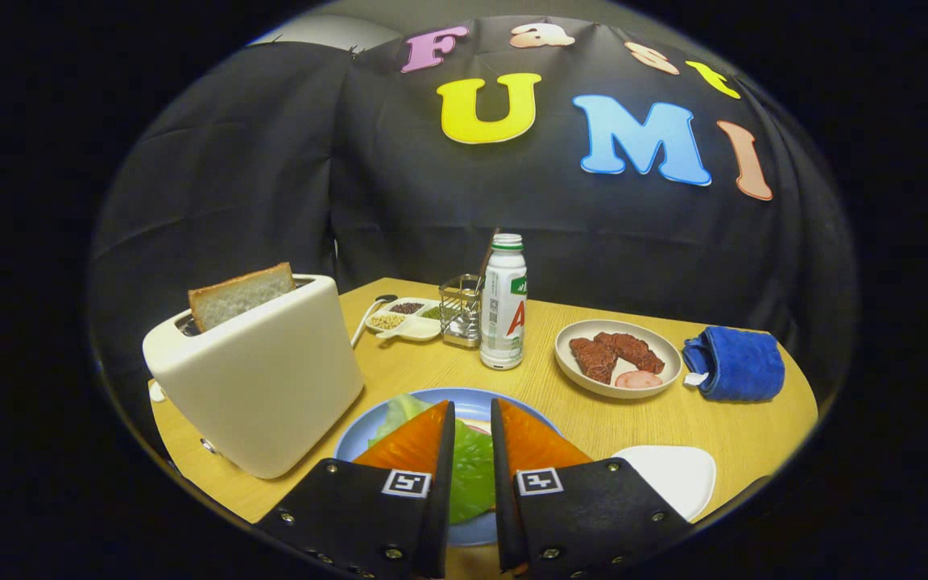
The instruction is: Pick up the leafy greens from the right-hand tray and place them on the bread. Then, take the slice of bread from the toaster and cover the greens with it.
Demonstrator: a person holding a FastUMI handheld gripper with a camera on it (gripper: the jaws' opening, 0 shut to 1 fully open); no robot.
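One slice: tan bread slice (240, 295) upright in cream toaster (258, 379), ten o'clock of the fingers.
Greens: green lettuce leaf (470, 471) on blue round plate (476, 400), between fingers.
Gripper (472, 419): narrowly parted, whether pinching the leaf unclear.
Care: grip the bread's top edge, lift straight.

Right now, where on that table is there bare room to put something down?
Bare wood lies between the bottle and the meat plate, and in front of the blue cloth, up to the white tray. It is crowded behind the toaster, by the seed dish and wire rack. The gripper hangs slightly open over the greens on the blue plate.
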